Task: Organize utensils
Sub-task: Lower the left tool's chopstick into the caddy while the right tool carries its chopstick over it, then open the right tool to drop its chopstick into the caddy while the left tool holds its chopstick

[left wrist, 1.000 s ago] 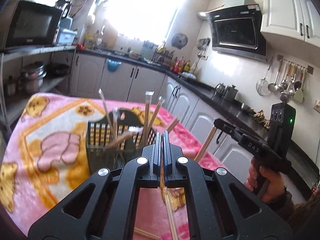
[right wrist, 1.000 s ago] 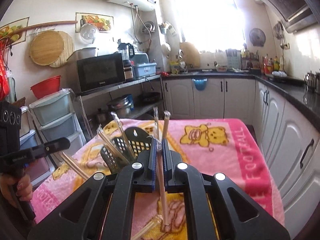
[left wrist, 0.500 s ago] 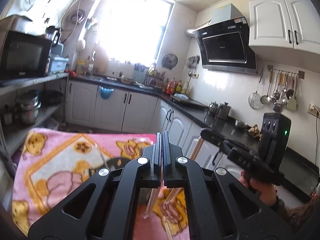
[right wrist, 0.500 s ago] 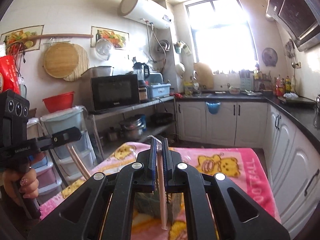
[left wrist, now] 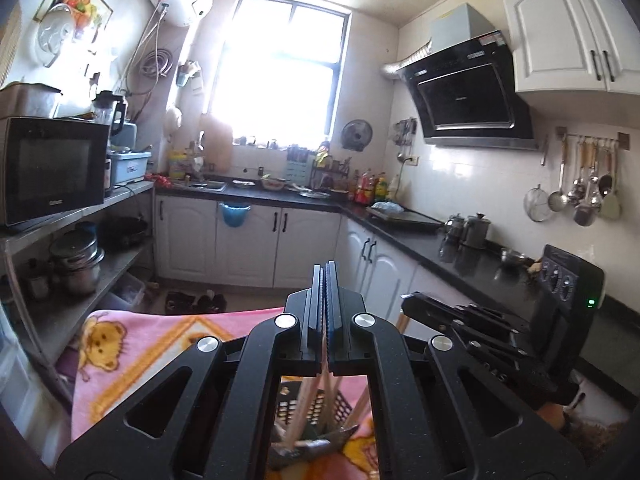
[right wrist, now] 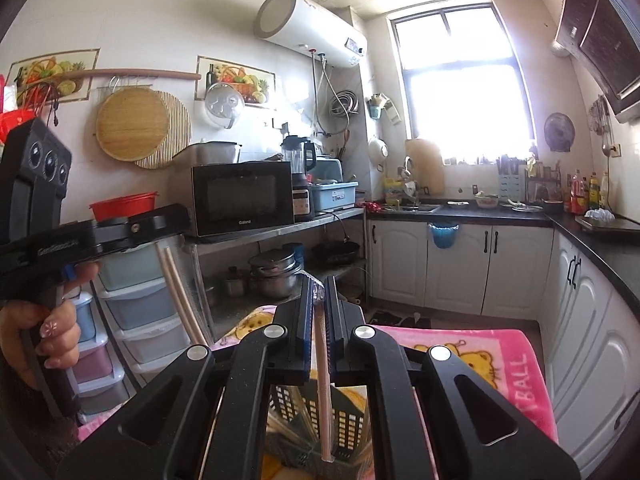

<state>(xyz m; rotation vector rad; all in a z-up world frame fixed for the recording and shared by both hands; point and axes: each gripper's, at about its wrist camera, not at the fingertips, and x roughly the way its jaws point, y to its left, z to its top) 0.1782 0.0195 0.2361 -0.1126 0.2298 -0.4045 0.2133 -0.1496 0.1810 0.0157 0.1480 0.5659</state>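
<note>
1. The right gripper (right wrist: pixel 319 300) was all but closed, its two pads pinching a wrapped pair of chopsticks (right wrist: pixel 323 376) near the top — the pale sticks hung down between the fingers, their lower end just over the black basket (right wrist: pixel 348 416).
2. The left gripper (left wrist: pixel 324 312) was closed tight, and a thin wooden chopstick (left wrist: pixel 308 400) ran down from between its pads toward the same basket (left wrist: pixel 342 400); in the right wrist view that pair (right wrist: pixel 180 300) slanted down from the left gripper's (right wrist: pixel 160 224) jaws, held at the upper end.
3. The basket stood on the pink cartoon-bear blanket (left wrist: pixel 132 352) below both grippers, with more chopsticks leaning inside it; from the left wrist view most of it was hidden behind the gripper body.
4. A hand (right wrist: pixel 52 320) gripped the left gripper's handle at the left edge of the right wrist view; the right gripper's black body (left wrist: pixel 480 328) sat just right of the left one.
5. Farther off — the steel shelf with the microwave (right wrist: pixel 242 198) and pots, then white cabinets under the dark counter (left wrist: pixel 400 228).
6. Farthest, the bright window (left wrist: pixel 280 72) and the range hood (left wrist: pixel 464 88) on the wall.
</note>
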